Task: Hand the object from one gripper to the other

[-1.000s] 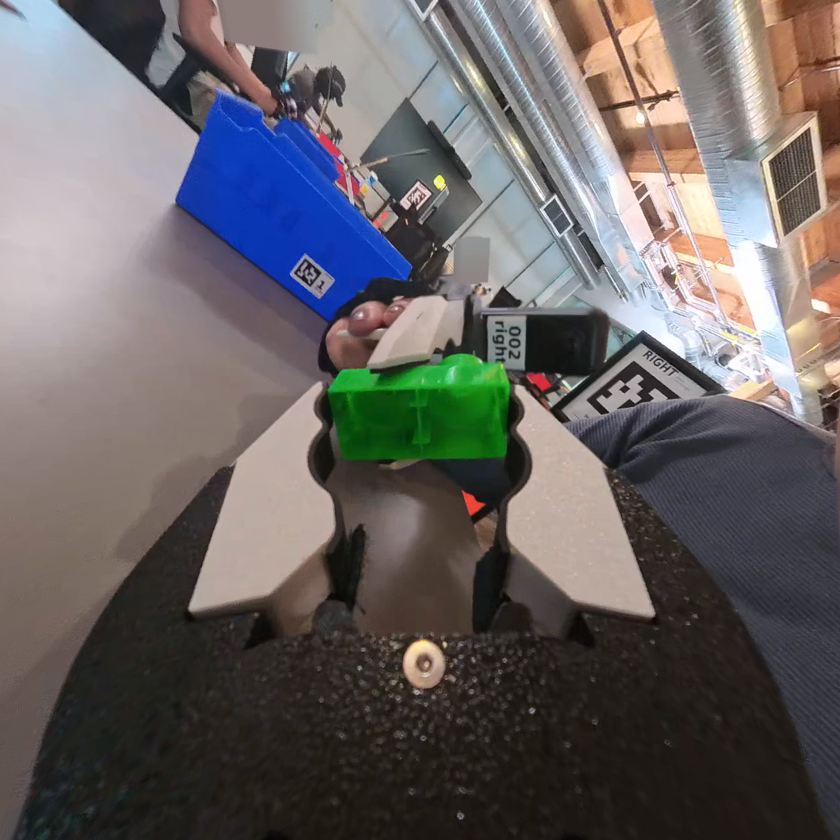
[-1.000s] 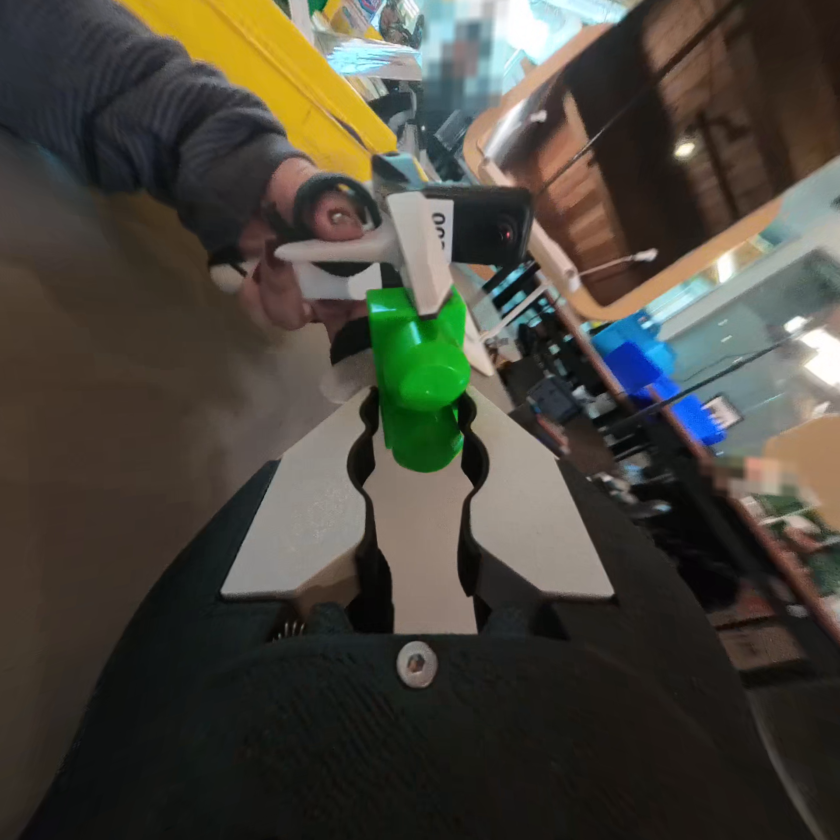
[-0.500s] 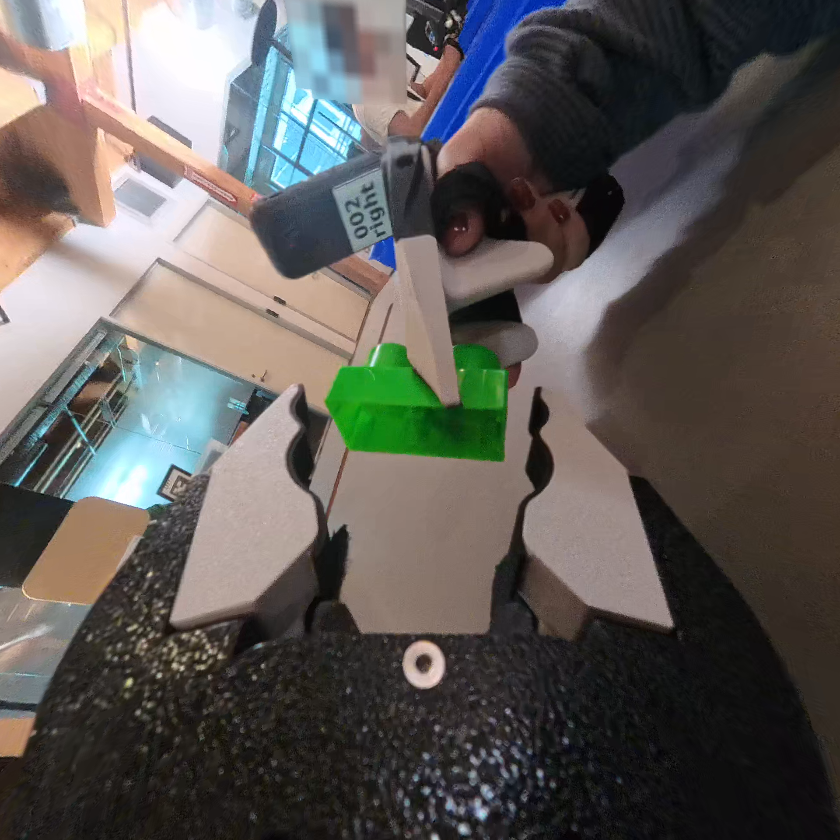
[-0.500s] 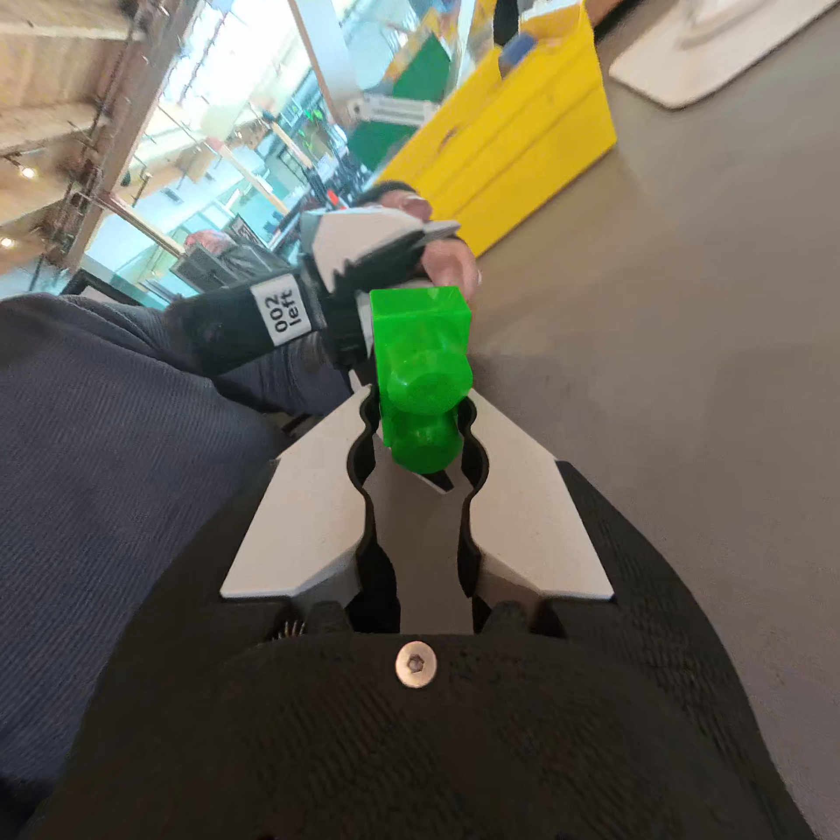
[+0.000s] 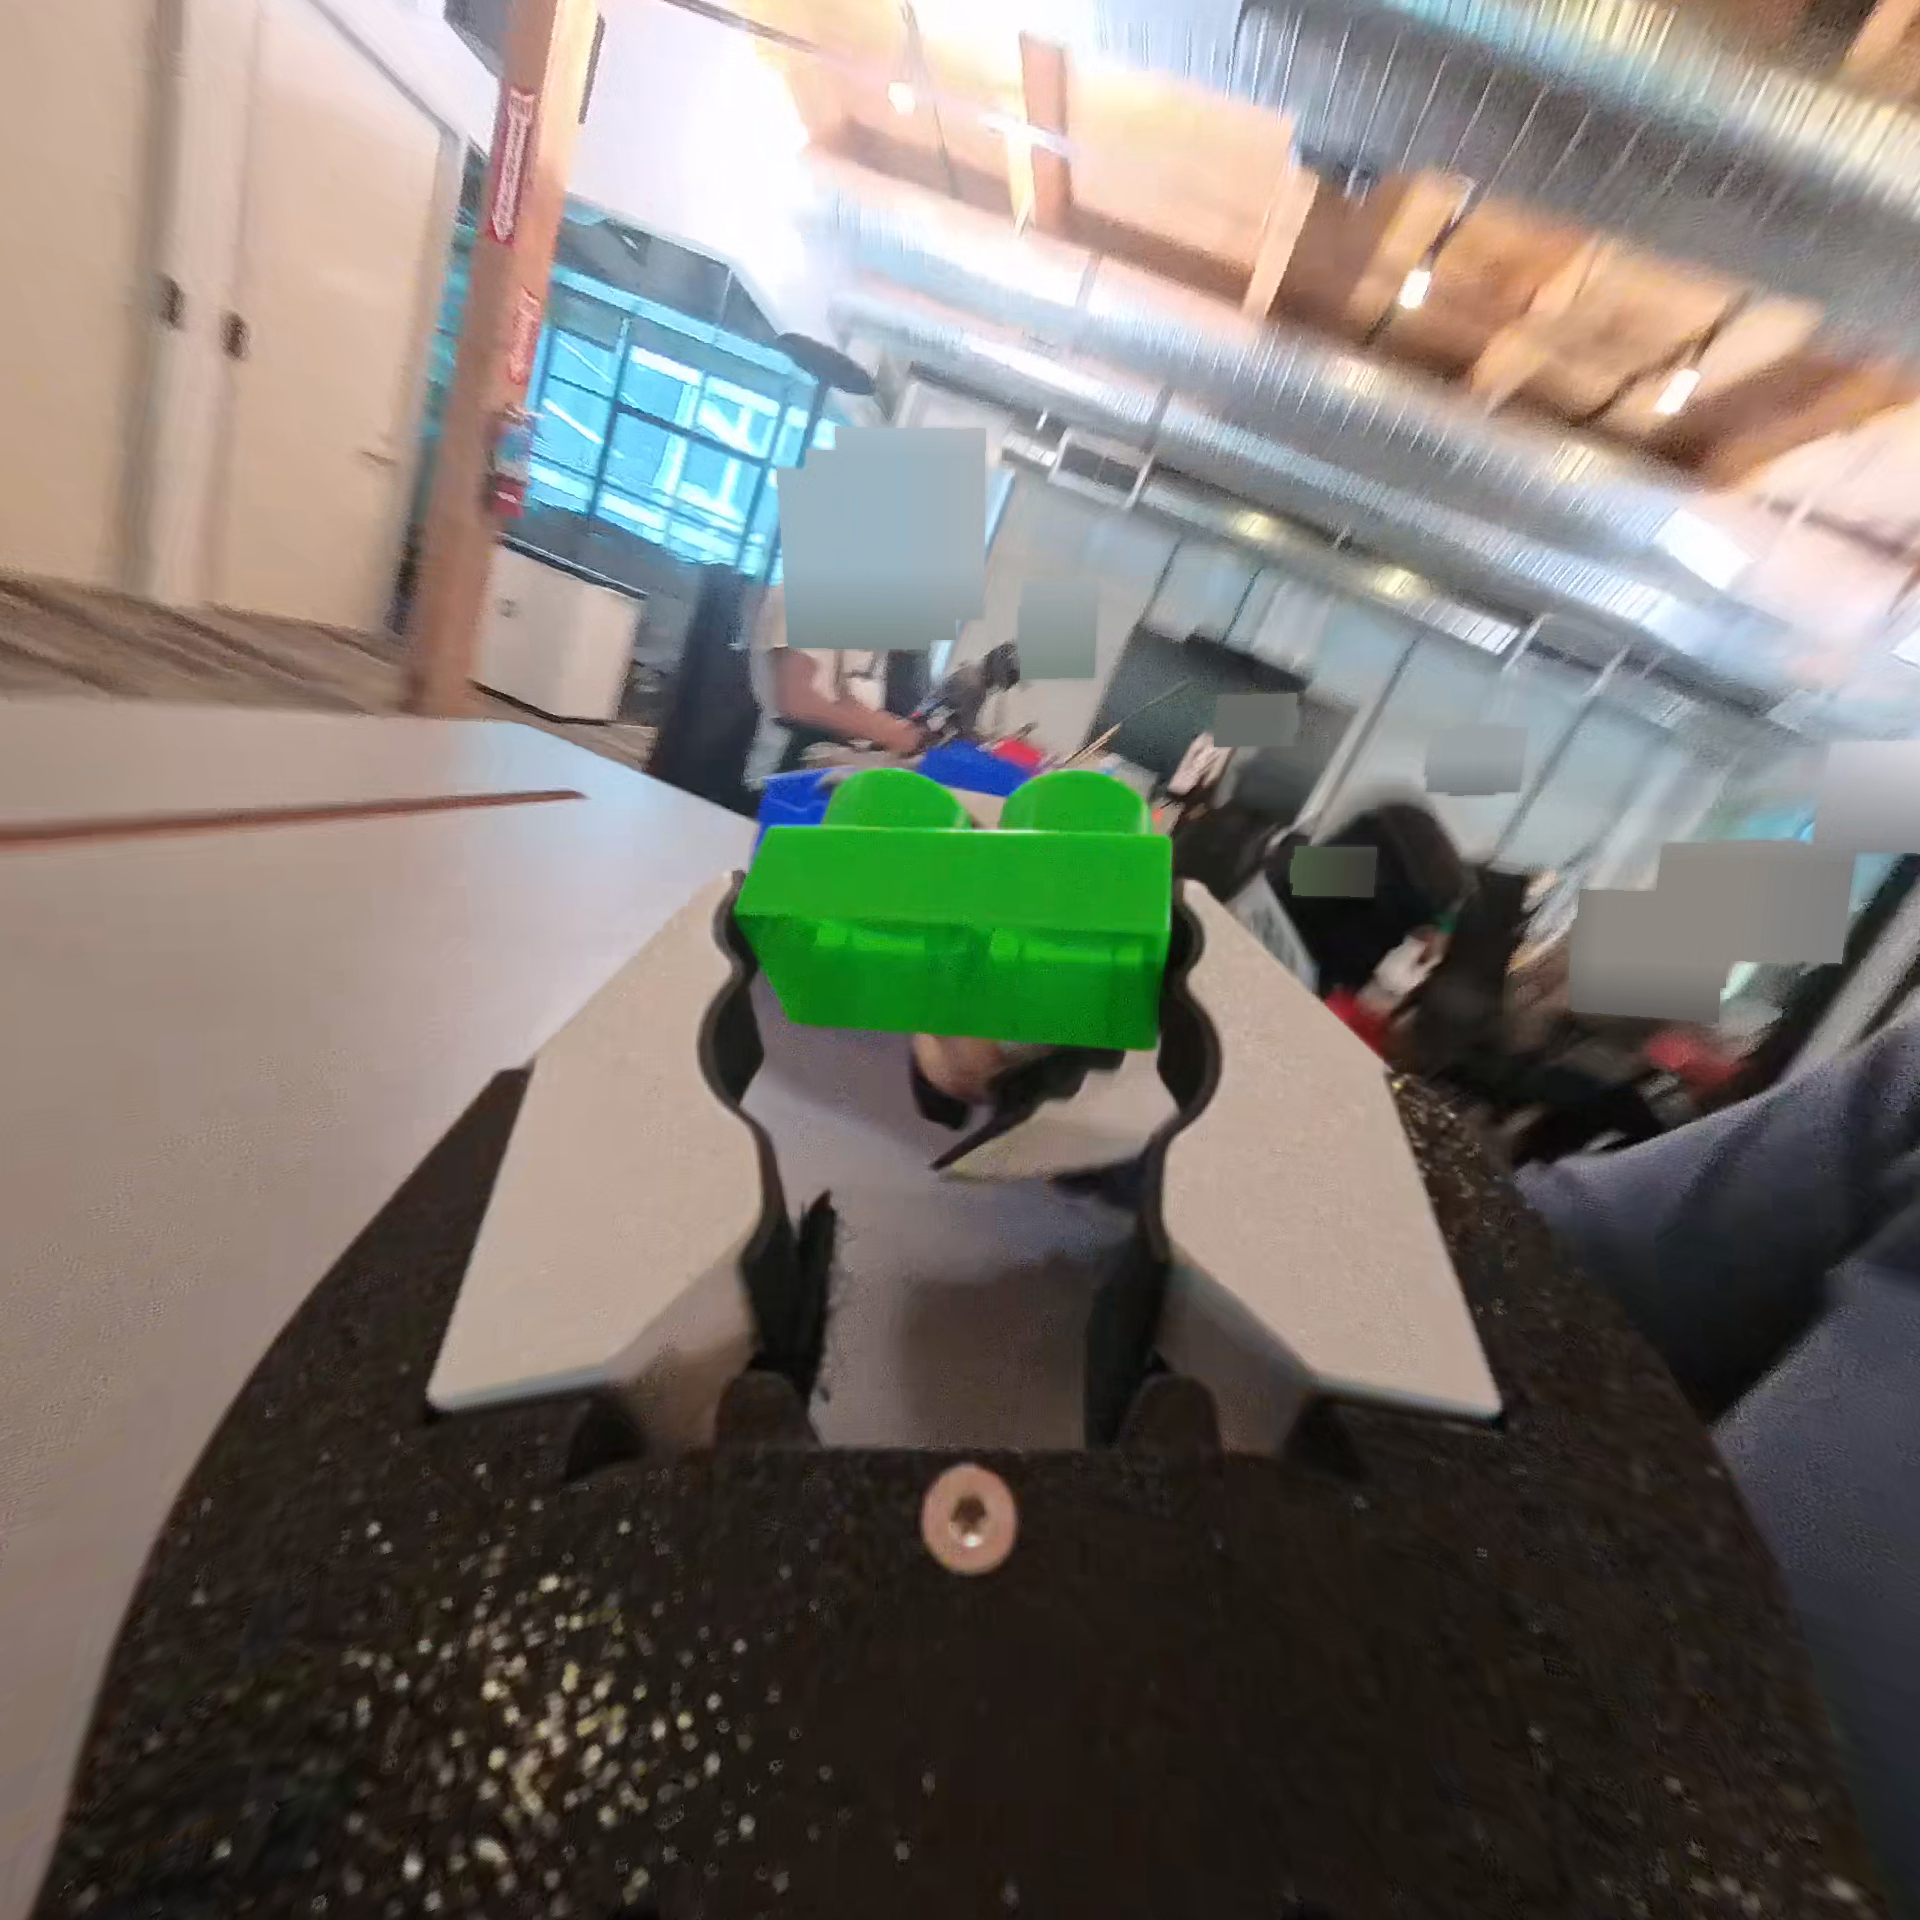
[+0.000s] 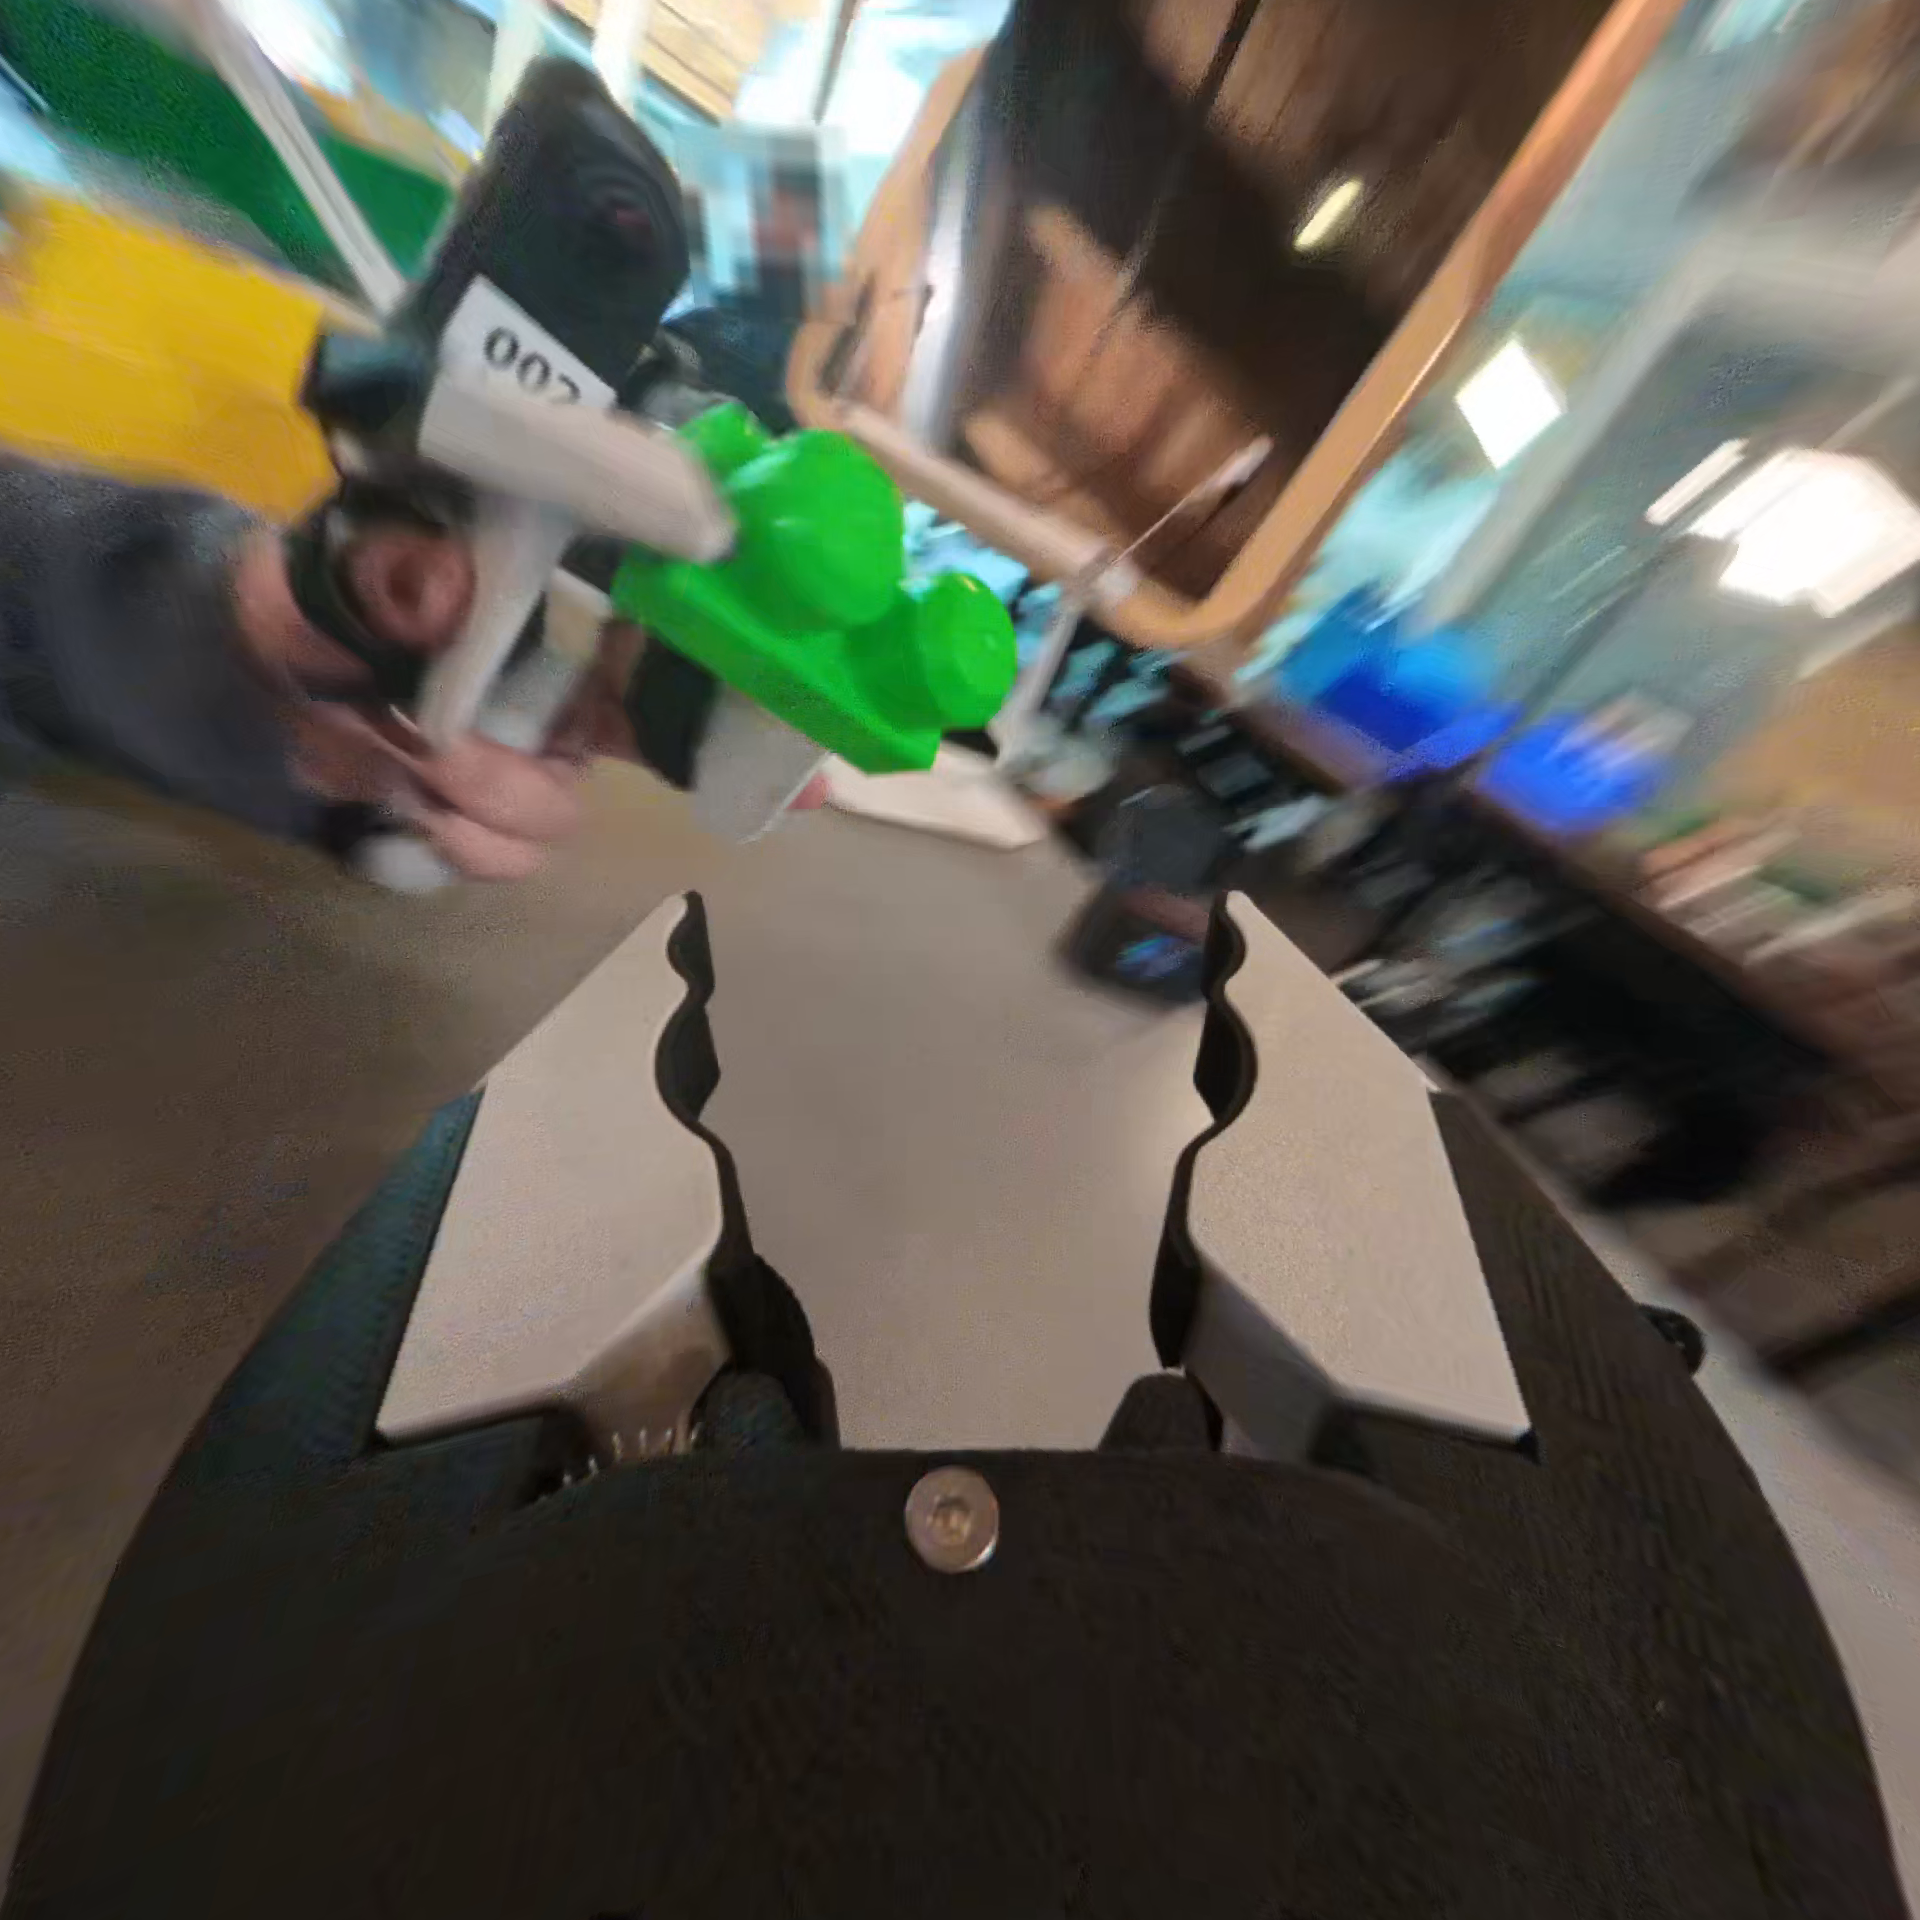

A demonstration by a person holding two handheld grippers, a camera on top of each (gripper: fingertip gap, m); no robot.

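Green brick (image 5: pixel 956 935) sits clamped in my left gripper (image 5: pixel 961 914) above the counter (image 5: pixel 260 987), while my right gripper (image 6: pixel 956 925) gapes empty and apart from it, so I judge the handover essentially done.

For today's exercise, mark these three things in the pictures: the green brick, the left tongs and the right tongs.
green brick (image 5: pixel 956 935), left wrist view: its front side face.
left tongs (image 5: pixel 954 920), left wrist view: midway between the fingertips, shut on the brick.
right tongs (image 6: pixel 956 914), right wrist view: the open gap between the fingertips.
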